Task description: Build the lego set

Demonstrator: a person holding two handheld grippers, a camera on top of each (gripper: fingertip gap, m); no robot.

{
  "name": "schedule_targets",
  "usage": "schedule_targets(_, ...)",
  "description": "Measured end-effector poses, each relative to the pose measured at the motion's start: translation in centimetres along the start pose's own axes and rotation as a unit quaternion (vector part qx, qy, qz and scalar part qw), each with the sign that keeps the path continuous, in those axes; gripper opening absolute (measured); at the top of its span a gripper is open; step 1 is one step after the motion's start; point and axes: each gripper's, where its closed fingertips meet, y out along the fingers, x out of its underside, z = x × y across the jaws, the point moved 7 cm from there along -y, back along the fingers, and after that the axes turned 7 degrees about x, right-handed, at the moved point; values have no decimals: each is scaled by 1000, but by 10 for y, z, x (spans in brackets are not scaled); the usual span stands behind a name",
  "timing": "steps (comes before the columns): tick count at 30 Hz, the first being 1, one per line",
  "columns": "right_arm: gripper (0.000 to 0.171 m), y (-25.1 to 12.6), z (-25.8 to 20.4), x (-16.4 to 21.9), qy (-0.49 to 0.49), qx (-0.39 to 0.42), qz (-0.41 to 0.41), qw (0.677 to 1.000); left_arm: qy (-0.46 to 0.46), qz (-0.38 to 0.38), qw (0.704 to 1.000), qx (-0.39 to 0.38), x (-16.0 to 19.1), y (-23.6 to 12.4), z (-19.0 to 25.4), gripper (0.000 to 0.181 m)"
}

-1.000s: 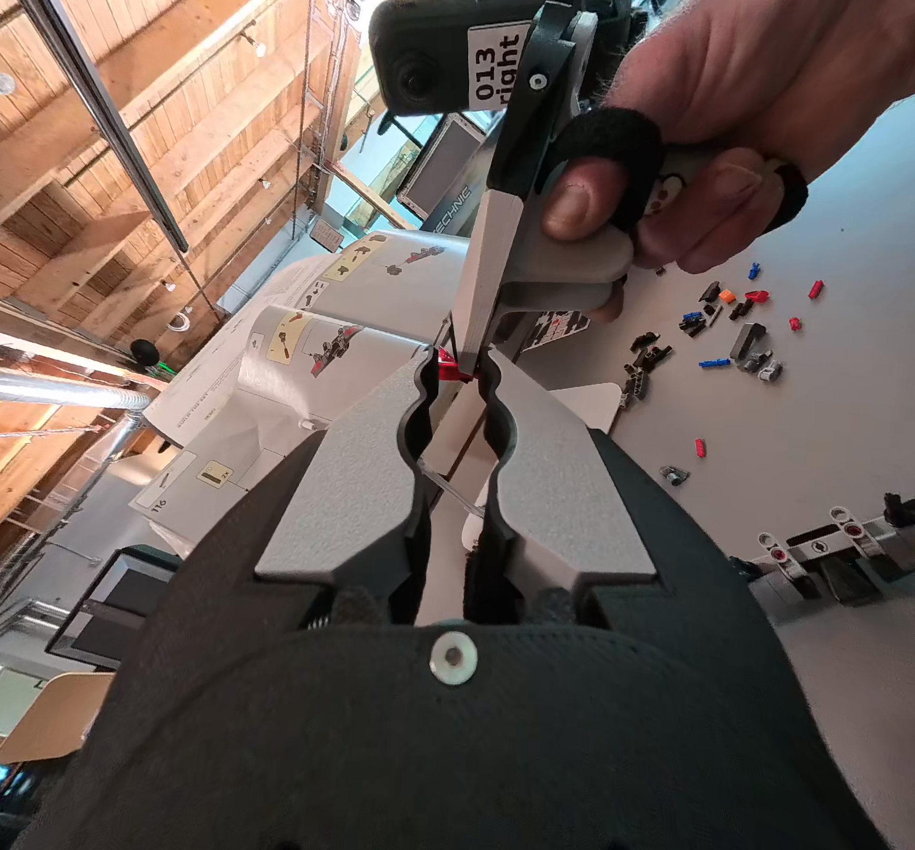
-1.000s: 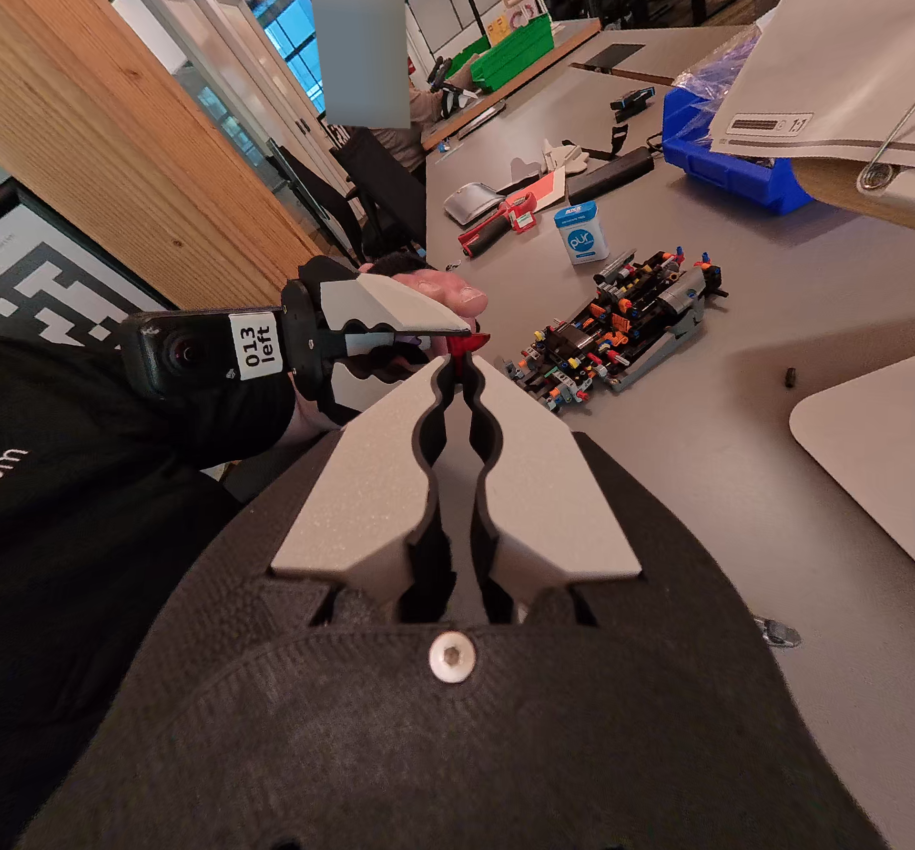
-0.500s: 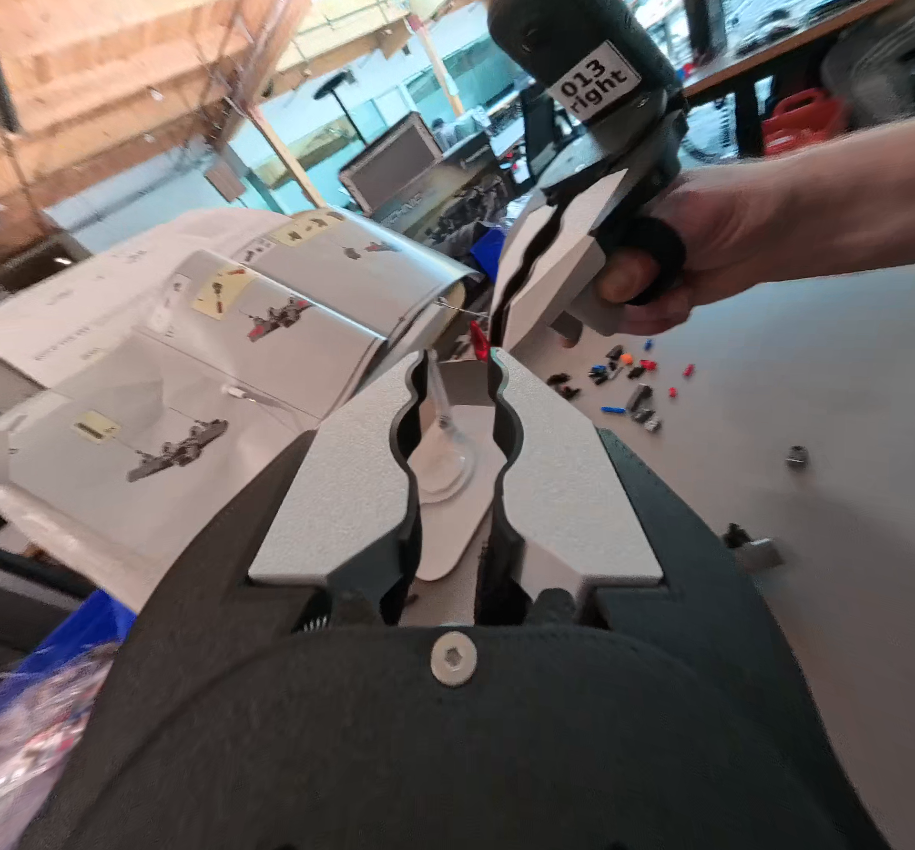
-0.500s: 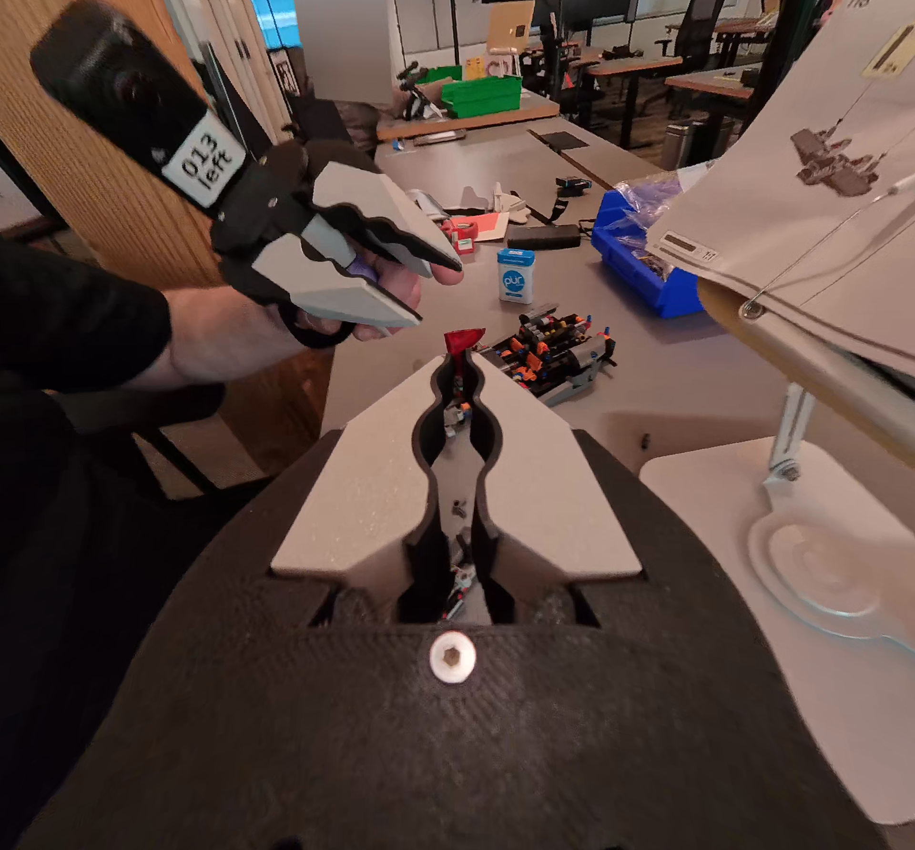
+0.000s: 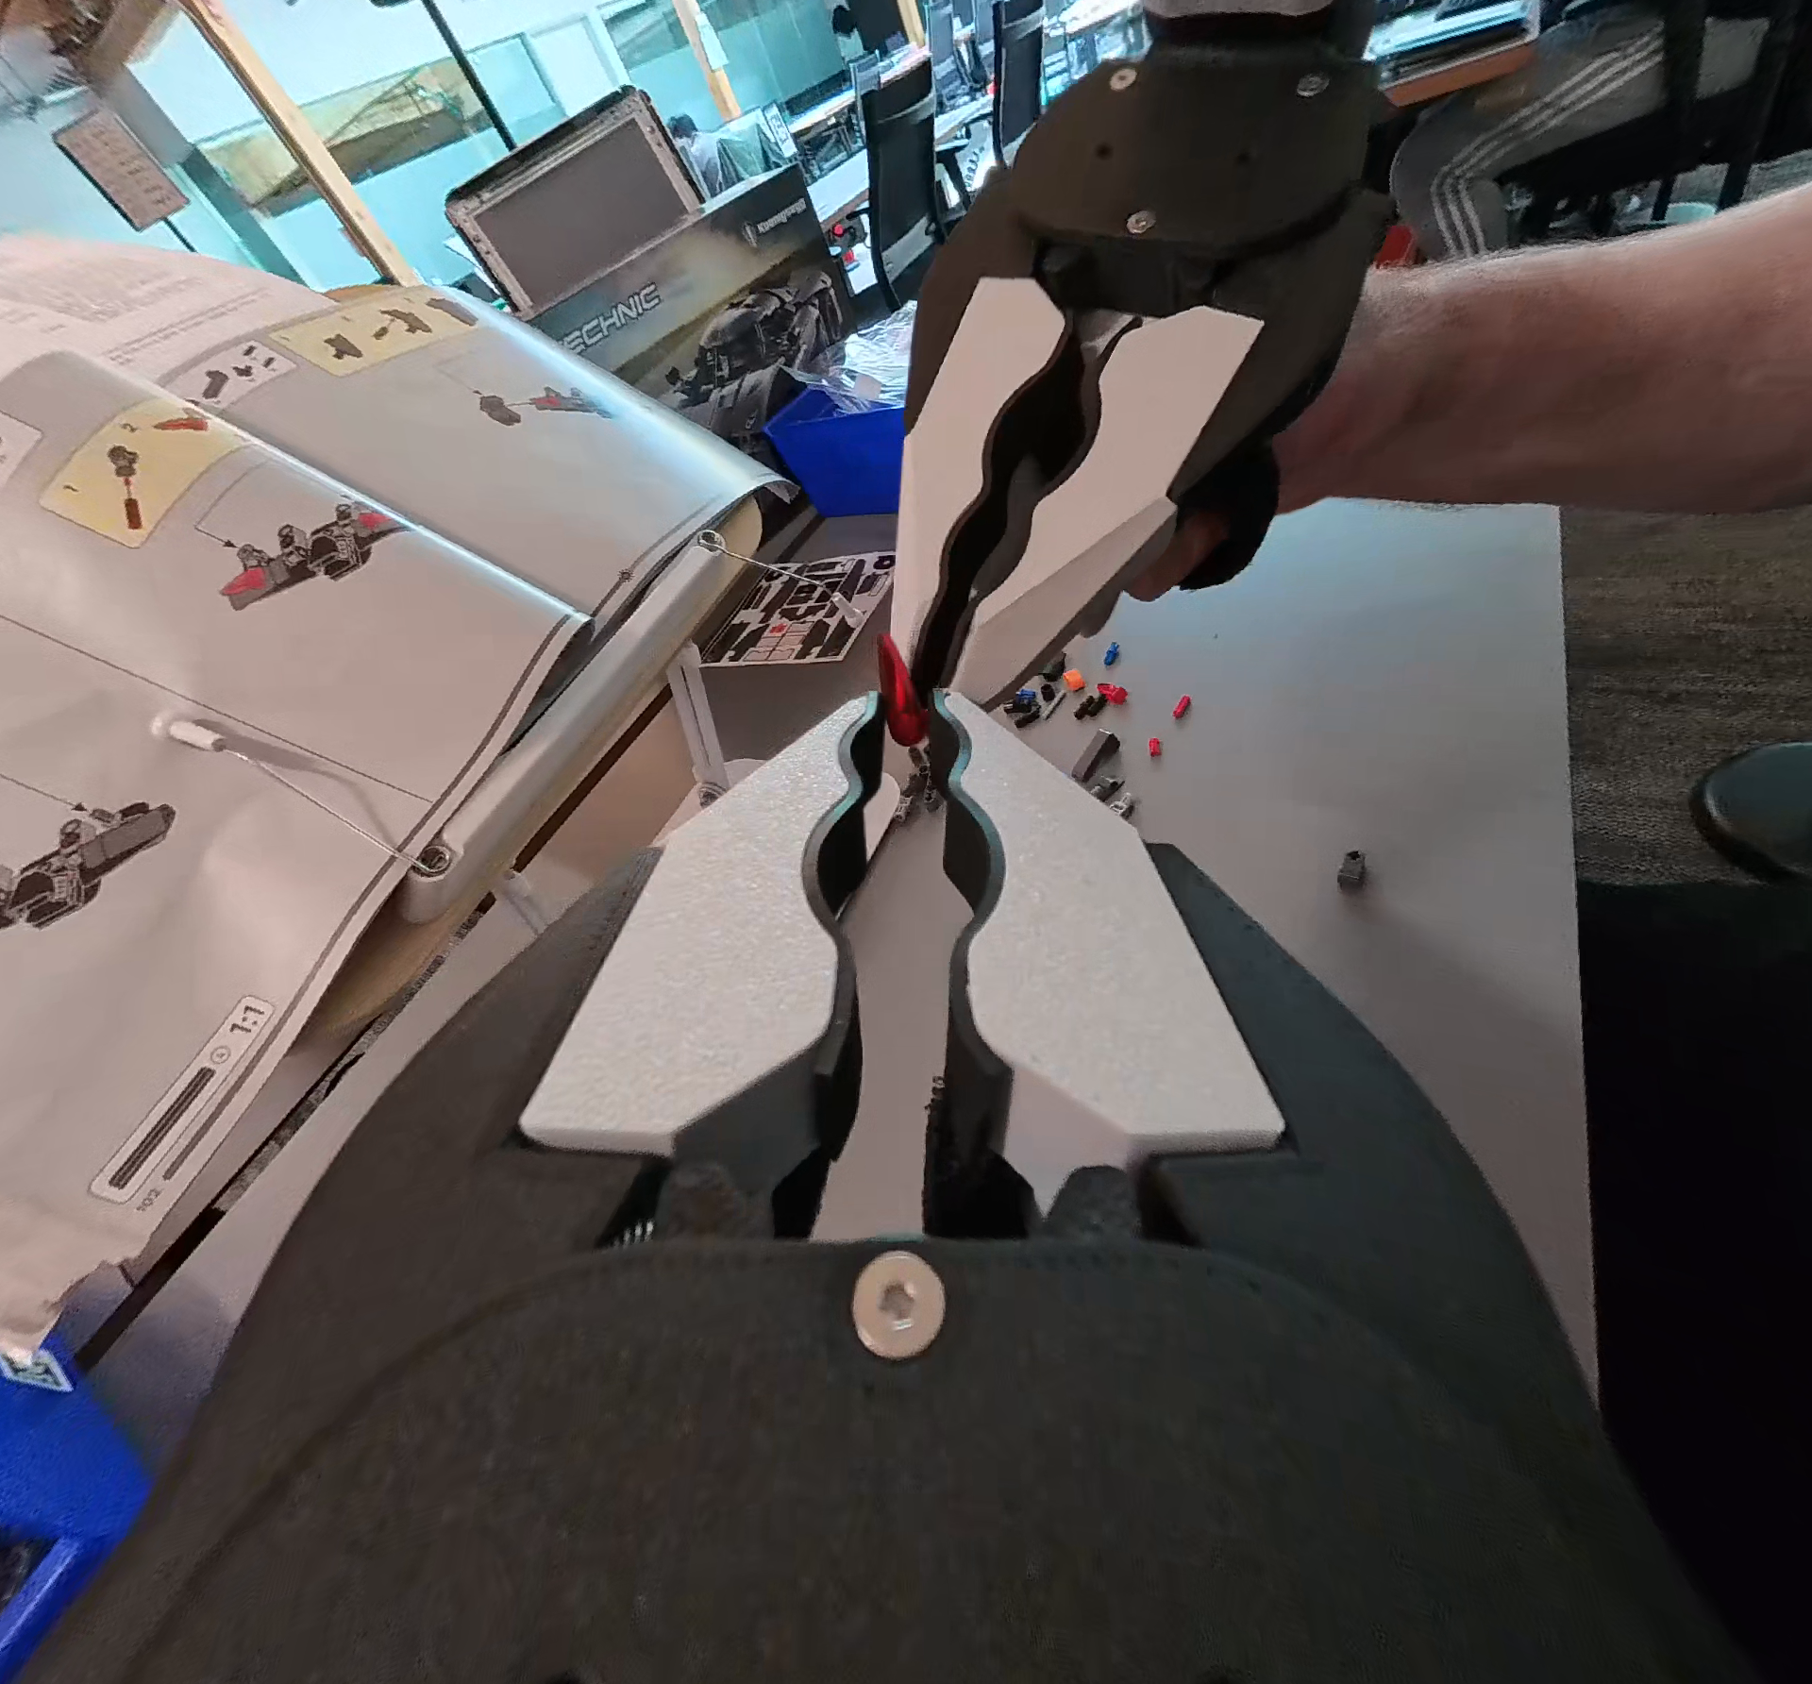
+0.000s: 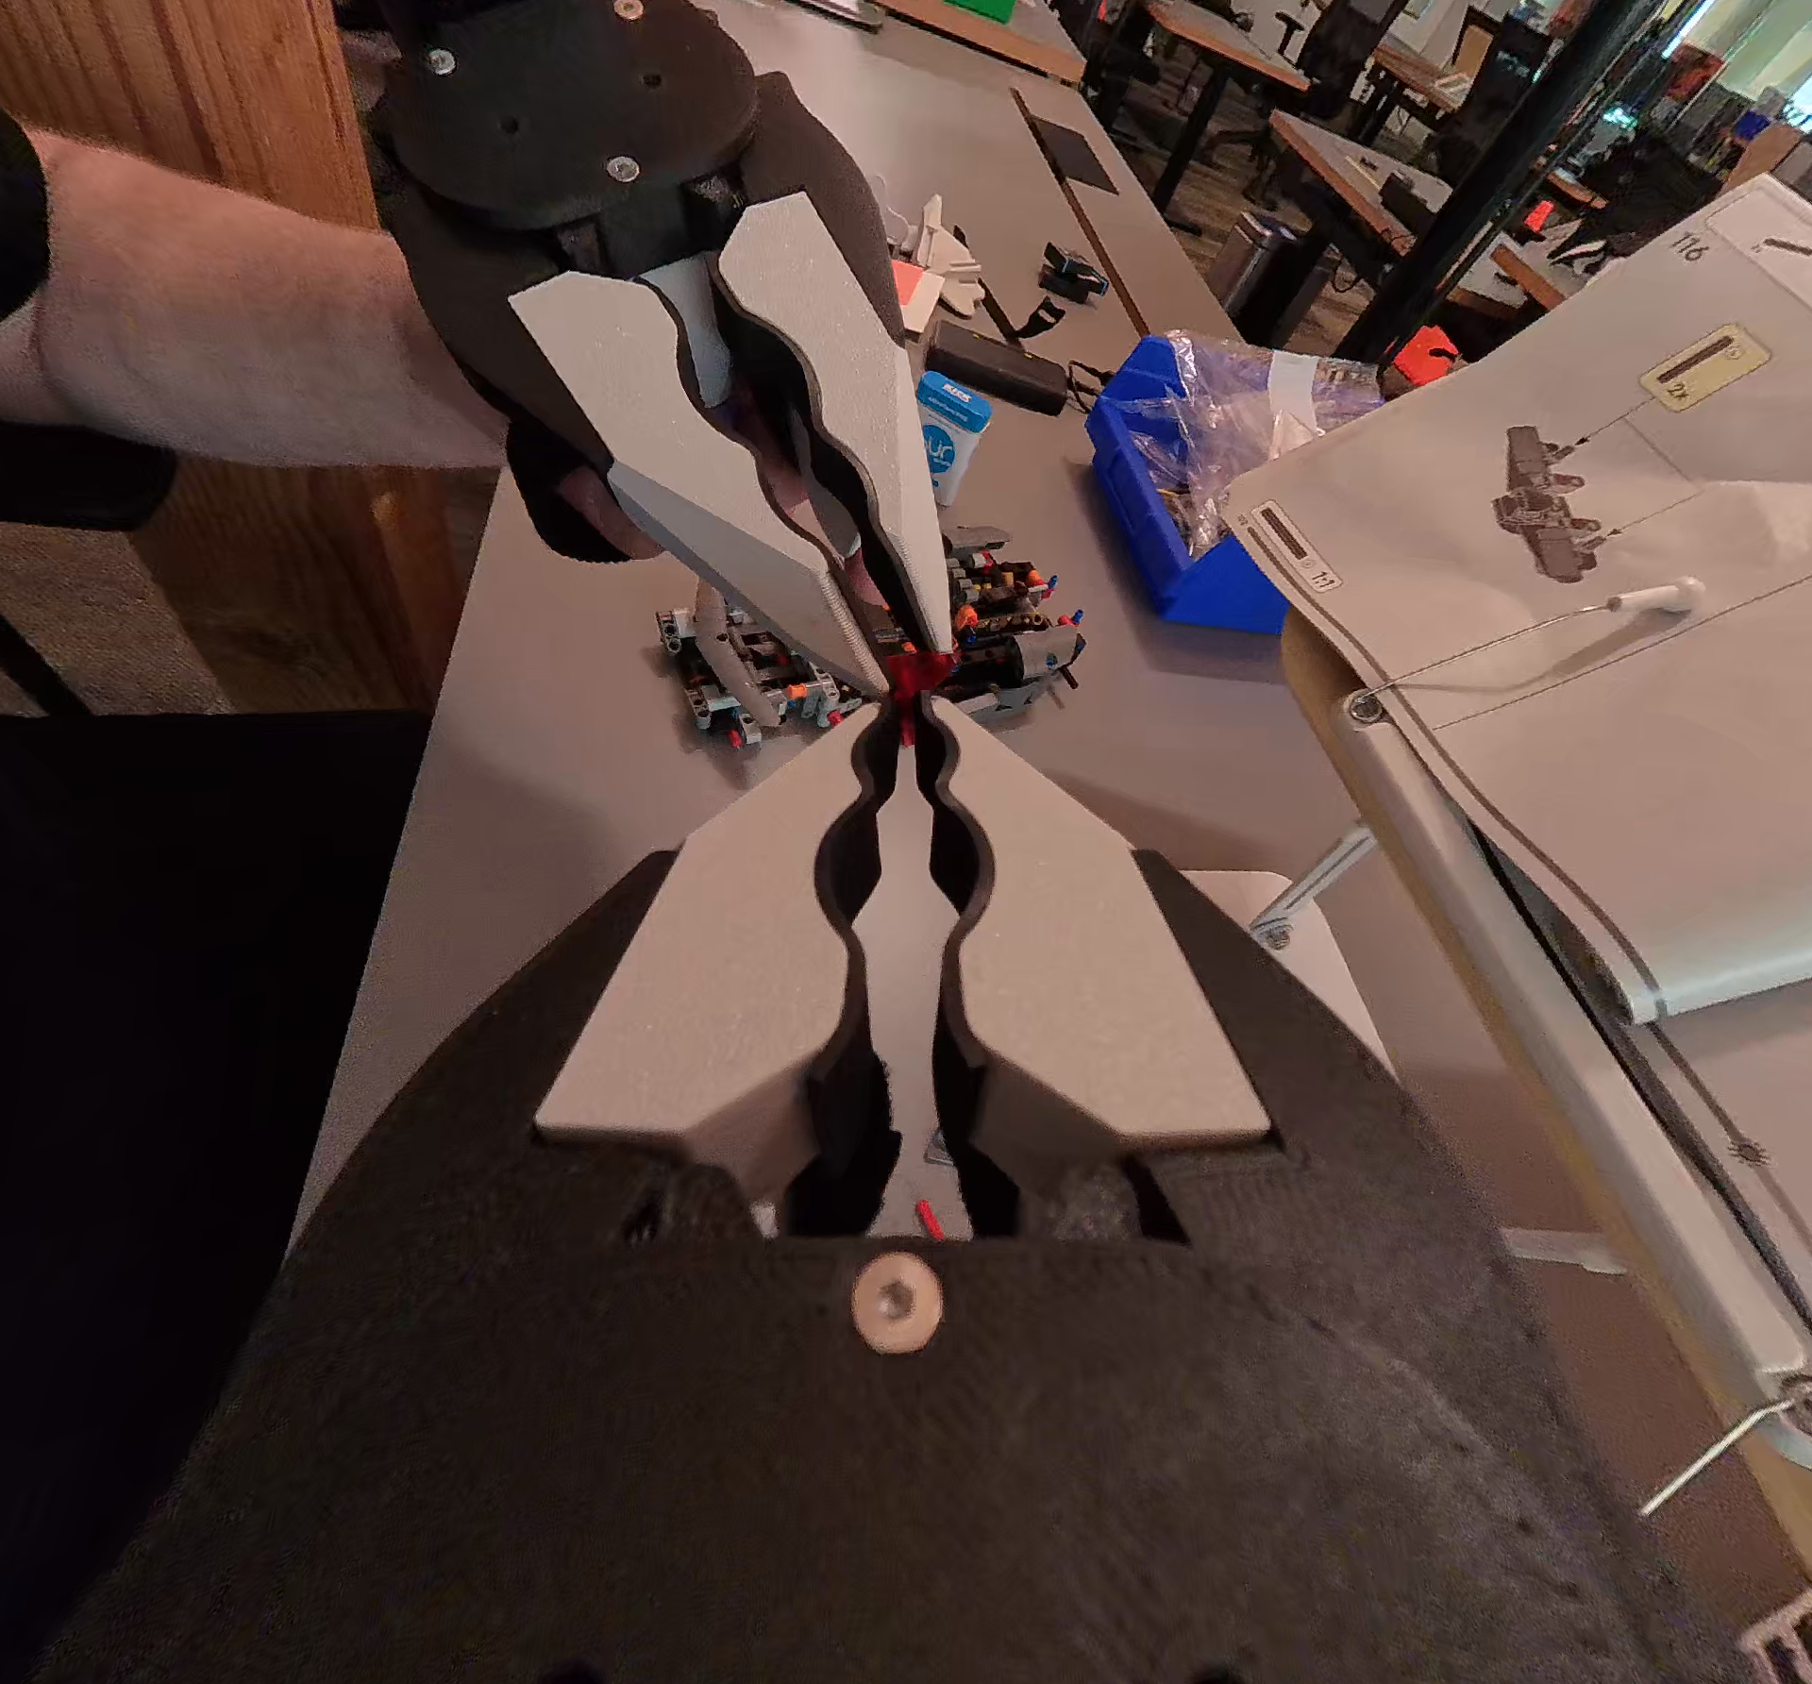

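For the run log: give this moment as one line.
left hand-held gripper: shut on red lego piece | right hand-held gripper: shut on red lego piece | both tip-to-tip above table

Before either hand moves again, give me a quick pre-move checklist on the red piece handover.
1. Right gripper on the red piece: ok, jaws shut on its narrow end.
2. Left gripper on the same piece: ok, jaws closed around the wider end, tip to tip with the right.
3. Piece clear of the table: ok, held in the air.
4. Half-built model free: ok, it lies on the table beyond the tips, untouched.
5. Piece orientation matches the instruction booklet: cannot tell, the tips hide most of it.
6. Loose parts out of the way: ok, scattered off to one side.
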Motion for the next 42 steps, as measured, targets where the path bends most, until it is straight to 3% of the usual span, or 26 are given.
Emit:
schedule_targets(8, 3, -5, 7, -4, -14, 45, 5, 999, -31, 43, 998, -19, -3, 5, -6, 5)
schedule_targets(12, 25, -7, 14, -2, -60, 126, -9, 990, -111, 111, 987, -28, -7, 4, -17, 4)
schedule_targets(17, 21, -12, 12, -7, -146, 226, -18, 963, -253, 201, 946, 16, -12, 7, -31, 4)
schedule_targets(21, 15, -11, 4, -13, -261, 294, -31, 919, -331, 241, 910, 56, -11, 13, -35, 4)
schedule_targets(30, 1, -8, 1, -16, -317, 335, -43, 887, -394, 262, 878, 68, -4, 24, -33, 5)
schedule_targets(34, 0, -11, 3, -17, -293, 314, -34, 902, -390, 267, 879, 62, -7, 25, -32, 5)
schedule_targets(35, 1, -14, 5, -18, -269, 288, -19, 919, -382, 265, 884, 55, -9, 24, -31, 7)
schedule_targets(39, 1, -35, 20, -23, -121, 123, 75, 982, -339, 270, 900, 43, -15, 15, -32, 17)
schedule_targets(42, 0, -52, 27, -19, -36, -49, 144, 988, -273, 251, 928, 31, -20, 12, -28, 16)
